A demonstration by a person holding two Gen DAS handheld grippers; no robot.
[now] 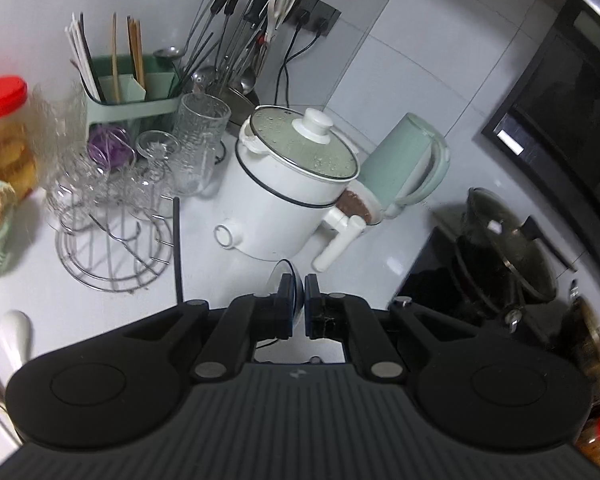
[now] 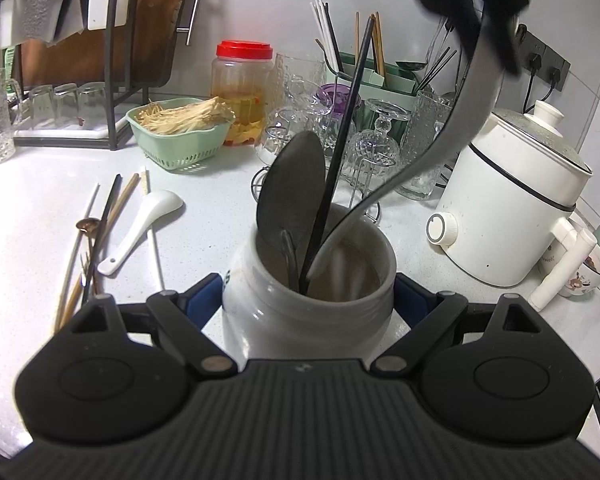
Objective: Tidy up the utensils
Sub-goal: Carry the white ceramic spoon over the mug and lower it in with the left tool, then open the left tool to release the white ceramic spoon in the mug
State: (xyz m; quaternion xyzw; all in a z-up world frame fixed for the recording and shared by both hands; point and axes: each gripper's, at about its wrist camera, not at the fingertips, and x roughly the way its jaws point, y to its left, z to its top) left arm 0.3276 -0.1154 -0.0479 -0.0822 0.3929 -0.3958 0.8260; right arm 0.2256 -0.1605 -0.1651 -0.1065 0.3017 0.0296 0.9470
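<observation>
Gripping white jar (image 2: 308,312) between right gripper (image 2: 308,300) pads — left gripper (image 1: 300,300) clenched on spoon handle (image 2: 440,132).

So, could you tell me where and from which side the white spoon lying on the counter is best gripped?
Grip the white spoon mid-handle, coming from above with the claw across it. The handle is straight and narrow, its right side is clear, and chopsticks lie close on its left; the bowl is wider and rounded.

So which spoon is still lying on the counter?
The white ceramic spoon, flat beside the loose chopsticks. The dark metal spoon stands upright in the white jar.
</observation>
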